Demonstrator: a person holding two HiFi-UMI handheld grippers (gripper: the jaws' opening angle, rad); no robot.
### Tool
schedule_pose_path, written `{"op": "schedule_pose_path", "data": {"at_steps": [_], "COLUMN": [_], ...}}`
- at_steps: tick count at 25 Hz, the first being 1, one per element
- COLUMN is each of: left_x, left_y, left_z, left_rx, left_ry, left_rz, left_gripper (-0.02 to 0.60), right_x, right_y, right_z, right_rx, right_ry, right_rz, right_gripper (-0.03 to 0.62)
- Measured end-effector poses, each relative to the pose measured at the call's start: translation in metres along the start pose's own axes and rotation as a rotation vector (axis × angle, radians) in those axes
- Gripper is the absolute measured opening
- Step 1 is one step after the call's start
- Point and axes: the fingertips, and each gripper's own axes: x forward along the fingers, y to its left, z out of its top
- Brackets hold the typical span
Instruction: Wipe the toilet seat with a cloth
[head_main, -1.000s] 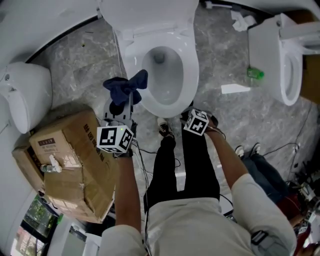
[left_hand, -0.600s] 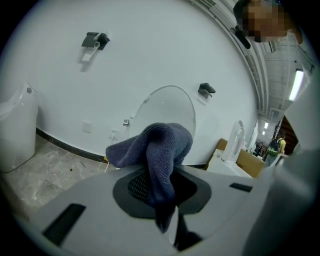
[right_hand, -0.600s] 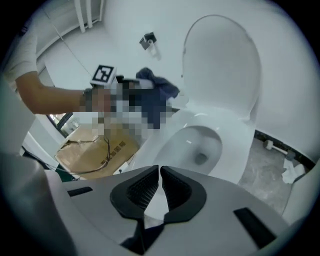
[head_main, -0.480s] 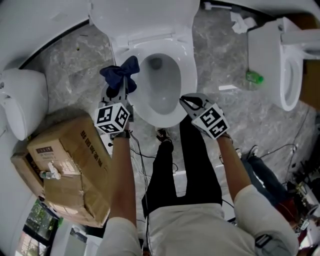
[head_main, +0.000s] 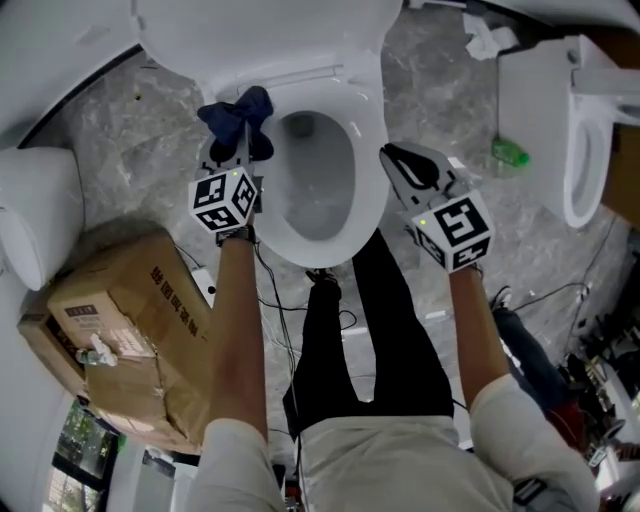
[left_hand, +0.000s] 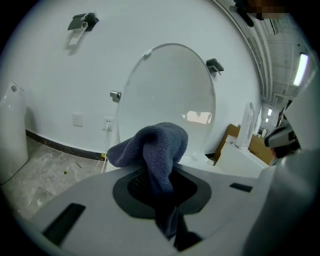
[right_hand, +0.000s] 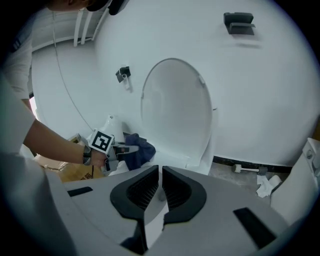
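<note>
The dark blue cloth (left_hand: 156, 147) is pinched in the left gripper (head_main: 243, 140), whose jaws are clamped tight on its tail while the rest bunches out ahead of their tips. Just beyond and below those tips lies the white toilet seat (head_main: 372, 150), with the raised lid (left_hand: 170, 90) standing upright further ahead. Over the last second that gripper has carried the cloth forward and down, from off the bowl's left flank to the seat's rear left corner near the hinge, so I judge the first wiping stroke is about to start there. The right gripper (right_hand: 160, 186) has meanwhile swung up from the front of the bowl to the seat's right side, and its jaws have just been closing: they now stand almost together with only a thin slit between them and nothing in it, the seat rim just ahead of them. A crumpled cardboard box (head_main: 130, 320) sits well behind the left jaws, beside the person's arm. I cannot tell whether the cloth already touches the seat. The left pads are buried under fabric, and that gripper's own body hides the near rim.
</note>
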Motion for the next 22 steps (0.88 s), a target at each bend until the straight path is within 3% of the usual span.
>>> {"op": "schedule_pose_path", "data": {"at_steps": [4,14,22], "left_x": [0.030,0.075,0.094], "left_y": [-0.009,-0.072,-0.168], "left_z": [-0.015,-0.026,-0.045], "left_rx": [0.024,0.045,0.084], "left_ry": [0.020,0.008,0.013], "left_rz": [0.000,-0.101,-0.296], "left_gripper": [0.047,0.046,0.046], "right_x": [-0.008,-0.038,-0.055], "right_y": [-0.010,-0.039,-0.051], "right_z": [-0.003,-0.029,-0.039], "right_rx": [0.022,0.073,0.087], "right_ry": [-0.019,-0.019,-0.030], "right_rz": [-0.012,-0.062,-0.089], "right_gripper": [0.044,0.044,0.044]}}
